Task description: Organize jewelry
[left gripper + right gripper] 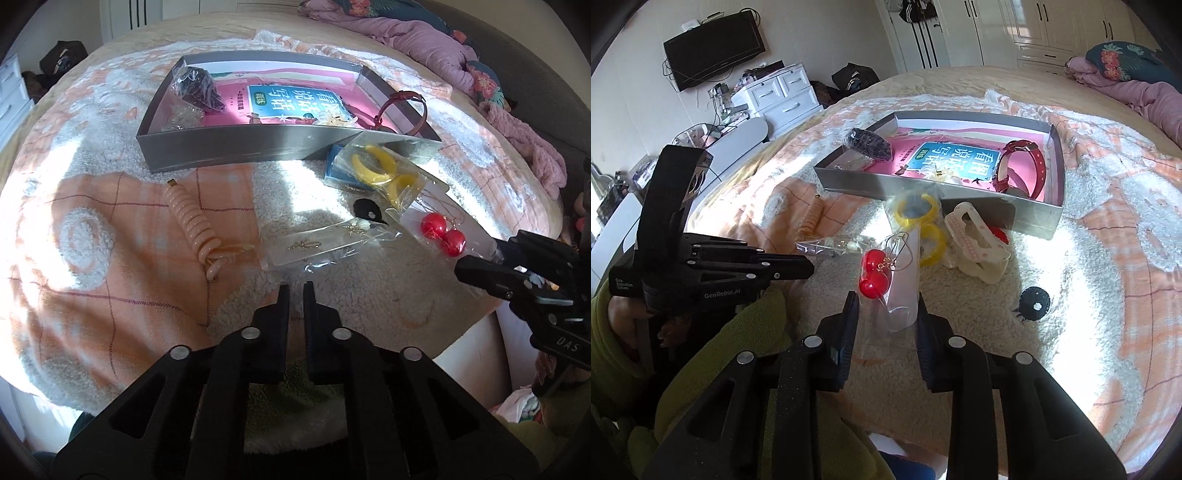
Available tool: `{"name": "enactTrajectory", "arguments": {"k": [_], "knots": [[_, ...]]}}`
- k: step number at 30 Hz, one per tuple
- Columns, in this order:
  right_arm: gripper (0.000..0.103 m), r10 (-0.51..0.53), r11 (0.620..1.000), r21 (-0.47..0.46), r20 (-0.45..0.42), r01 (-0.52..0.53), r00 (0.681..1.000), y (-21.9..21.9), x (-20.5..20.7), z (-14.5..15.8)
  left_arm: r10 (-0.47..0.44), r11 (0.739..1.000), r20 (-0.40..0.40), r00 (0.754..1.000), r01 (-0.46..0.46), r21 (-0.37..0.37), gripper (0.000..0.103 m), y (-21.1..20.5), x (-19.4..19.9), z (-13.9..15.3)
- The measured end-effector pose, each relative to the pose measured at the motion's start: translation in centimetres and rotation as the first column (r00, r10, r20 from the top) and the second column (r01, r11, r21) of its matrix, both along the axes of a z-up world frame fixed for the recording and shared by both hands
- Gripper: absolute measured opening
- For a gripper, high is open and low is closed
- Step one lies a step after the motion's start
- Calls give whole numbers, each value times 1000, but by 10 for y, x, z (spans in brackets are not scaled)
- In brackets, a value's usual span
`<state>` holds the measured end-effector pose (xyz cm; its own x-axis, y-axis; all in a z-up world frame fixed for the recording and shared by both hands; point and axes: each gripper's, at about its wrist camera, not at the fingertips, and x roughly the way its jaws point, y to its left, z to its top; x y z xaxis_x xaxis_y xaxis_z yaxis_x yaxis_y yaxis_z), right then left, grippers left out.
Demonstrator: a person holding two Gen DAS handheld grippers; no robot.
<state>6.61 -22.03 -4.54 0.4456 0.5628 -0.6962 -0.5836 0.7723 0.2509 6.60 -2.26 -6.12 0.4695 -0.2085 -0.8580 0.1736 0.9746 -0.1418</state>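
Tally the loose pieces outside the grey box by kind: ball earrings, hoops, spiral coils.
ball earrings: 2
hoops: 2
spiral coil: 1
Total: 5

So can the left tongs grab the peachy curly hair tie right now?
Probably yes. The hair tie lies bare on the blanket, nothing on it, just left of the left tongs. But they are shut, so they must open first.
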Motion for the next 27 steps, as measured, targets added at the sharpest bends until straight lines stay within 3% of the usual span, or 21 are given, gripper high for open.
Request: {"name": "enactTrajectory", "arguments": {"k": [1,4,7,13,18,19,22,25,27], "knots": [[27,2,1000,1,3,-2,1000,0,-1,2,-6,1000,10,1000,6,10,26,-1,-3,3],[21,7,1000,9,12,-7,1000,-3,-4,8,-28,998,51,998,26,50,38,-4,-8,13],[15,8,1000,10,24,-8,1000,-5,-5,11,-90,992,66,994,83,98,58,-14,-5,18],[14,-17,999,33,-8,17,1000,-14,6,2,-218,954,7,976,211,214,60,-41,19,-3],[12,-12,998,55,14,11,1000,-17,6,12,-269,927,13,963,255,275,57,-52,30,-12],[12,-14,998,59,19,13,1000,-18,7,14,-274,930,11,962,263,257,43,-52,32,-12],[12,-18,998,69,38,16,999,-20,9,23,-276,932,31,961,260,253,26,-55,33,-9],[12,-23,997,81,60,18,998,-23,12,32,-268,935,67,961,243,258,14,-56,30,0],[12,-29,996,90,75,22,997,-25,15,39,-250,949,91,964,226,218,13,-50,30,11]]}}
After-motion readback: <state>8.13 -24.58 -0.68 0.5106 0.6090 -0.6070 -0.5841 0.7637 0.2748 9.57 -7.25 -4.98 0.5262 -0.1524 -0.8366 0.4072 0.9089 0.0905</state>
